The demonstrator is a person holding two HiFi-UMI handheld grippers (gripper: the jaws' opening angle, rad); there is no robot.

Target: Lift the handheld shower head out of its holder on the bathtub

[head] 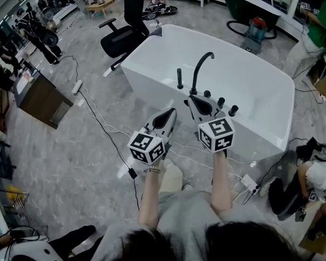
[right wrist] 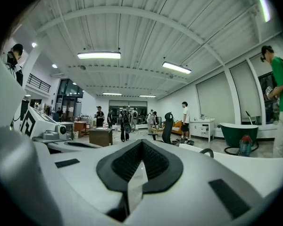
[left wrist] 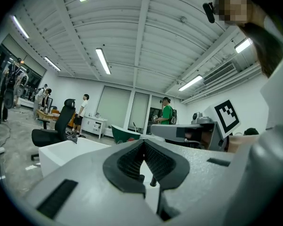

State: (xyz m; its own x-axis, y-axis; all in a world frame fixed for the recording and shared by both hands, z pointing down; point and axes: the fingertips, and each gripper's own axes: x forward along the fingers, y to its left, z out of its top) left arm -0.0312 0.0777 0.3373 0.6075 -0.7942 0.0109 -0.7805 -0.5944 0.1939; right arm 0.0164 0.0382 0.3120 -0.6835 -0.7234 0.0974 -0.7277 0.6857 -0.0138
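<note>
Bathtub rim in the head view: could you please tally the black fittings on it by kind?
Handheld shower head: 1
Curved spout: 1
Knobs: 3
Total: 5

White bathtub [head: 152, 72], black faucet [head: 198, 69] and shower head [head: 180, 78], grey mottled floor [head: 70, 162].

The white freestanding bathtub [head: 244, 86] looked smooth and glossy. Its tall curved black faucet [head: 198, 69] and the slim black handheld shower head [head: 180, 79] were matt. The left gripper [head: 168, 115] and right gripper [head: 198, 103] had matt grey plastic shells with ribbed black rubbery pads [left wrist: 162, 161]. The grey marbled floor [head: 70, 156] shone faintly.
</note>
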